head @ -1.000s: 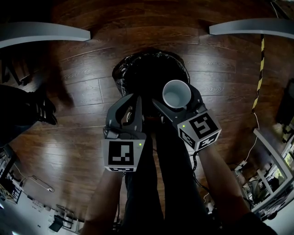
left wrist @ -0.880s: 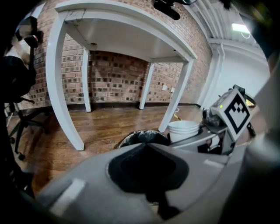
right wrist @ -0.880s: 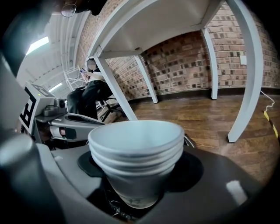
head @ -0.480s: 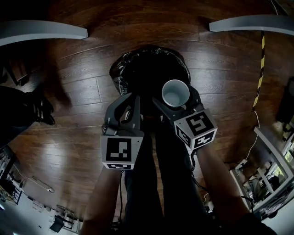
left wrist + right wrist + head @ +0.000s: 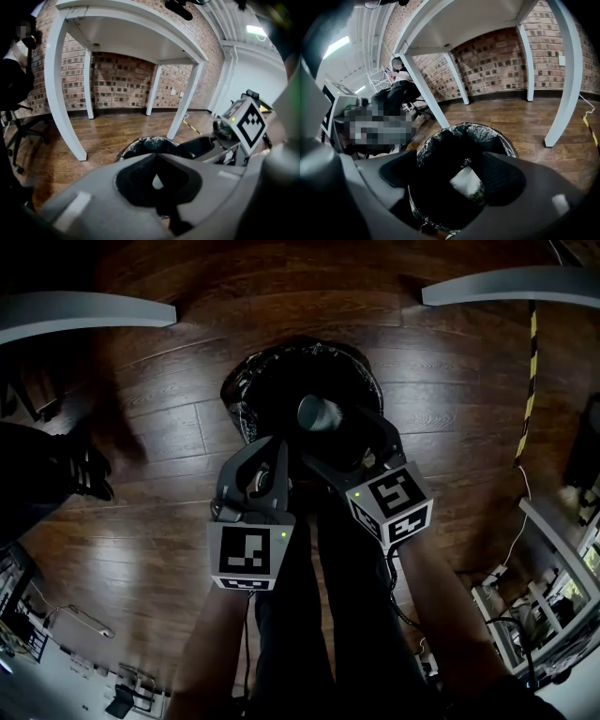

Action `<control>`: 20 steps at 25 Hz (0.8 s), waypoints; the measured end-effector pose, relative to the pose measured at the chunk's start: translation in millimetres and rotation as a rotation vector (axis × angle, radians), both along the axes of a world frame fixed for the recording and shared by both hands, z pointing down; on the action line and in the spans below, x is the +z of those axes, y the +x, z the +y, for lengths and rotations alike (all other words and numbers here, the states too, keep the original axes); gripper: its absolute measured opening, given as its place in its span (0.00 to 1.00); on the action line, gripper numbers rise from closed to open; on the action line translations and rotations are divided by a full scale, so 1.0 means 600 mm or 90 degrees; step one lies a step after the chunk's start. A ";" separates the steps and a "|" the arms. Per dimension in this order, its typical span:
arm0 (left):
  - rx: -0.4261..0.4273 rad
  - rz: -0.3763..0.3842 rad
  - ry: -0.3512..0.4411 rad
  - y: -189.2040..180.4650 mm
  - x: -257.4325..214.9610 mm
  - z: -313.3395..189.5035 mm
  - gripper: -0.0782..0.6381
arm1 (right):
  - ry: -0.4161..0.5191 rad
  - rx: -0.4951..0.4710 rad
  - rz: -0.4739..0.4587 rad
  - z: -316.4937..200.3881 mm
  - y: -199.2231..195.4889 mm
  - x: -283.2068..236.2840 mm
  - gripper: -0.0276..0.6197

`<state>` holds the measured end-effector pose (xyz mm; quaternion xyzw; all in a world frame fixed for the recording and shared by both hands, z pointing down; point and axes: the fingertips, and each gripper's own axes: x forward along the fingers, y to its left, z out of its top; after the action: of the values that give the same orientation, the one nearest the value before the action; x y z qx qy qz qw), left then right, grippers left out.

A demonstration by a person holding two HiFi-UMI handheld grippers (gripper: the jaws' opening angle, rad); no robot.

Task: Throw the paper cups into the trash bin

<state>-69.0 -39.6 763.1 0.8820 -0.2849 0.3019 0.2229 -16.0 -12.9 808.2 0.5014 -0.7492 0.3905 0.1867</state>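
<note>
A white paper cup [image 5: 319, 413] lies tilted over the dark mouth of the black-lined trash bin [image 5: 246, 390], free of both grippers. In the right gripper view the cup [image 5: 465, 180] shows low between the jaws, inside the bin [image 5: 487, 133], with neither pad touching it. My right gripper [image 5: 342, 439] hangs over the bin's near rim, its jaws opening wide. Beside it, my left gripper [image 5: 279, 448] is shut with nothing in it. The left gripper view shows that gripper [image 5: 157, 161] pointing at the bin [image 5: 145, 143].
The bin stands on a dark wooden floor between two white tables [image 5: 84, 310] [image 5: 511, 287]. White table legs [image 5: 426, 98] [image 5: 562, 70] rise around it. A seated person [image 5: 401, 89] is at the left. A yellow-black cable [image 5: 530, 390] runs along the right.
The cup has left the right gripper's jaws, tipped over and dropped toward the bin's opening. The right jaws have spread wider. The left gripper has stayed put.
</note>
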 end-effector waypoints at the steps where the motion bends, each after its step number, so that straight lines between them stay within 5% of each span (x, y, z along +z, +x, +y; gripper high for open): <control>1: 0.000 0.000 0.000 0.000 -0.002 0.000 0.12 | 0.001 0.001 -0.001 -0.001 0.000 -0.002 0.70; 10: 0.001 0.006 0.017 0.006 -0.056 -0.014 0.12 | 0.023 0.016 -0.004 -0.019 0.011 -0.063 0.70; 20: -0.001 0.030 0.068 0.026 -0.207 -0.038 0.12 | 0.115 0.024 0.014 -0.057 0.035 -0.257 0.66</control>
<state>-53.3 -62.4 638.9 0.8993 -0.2956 0.2655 0.1824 5.1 -47.3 654.3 0.5346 -0.7695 0.3193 0.1414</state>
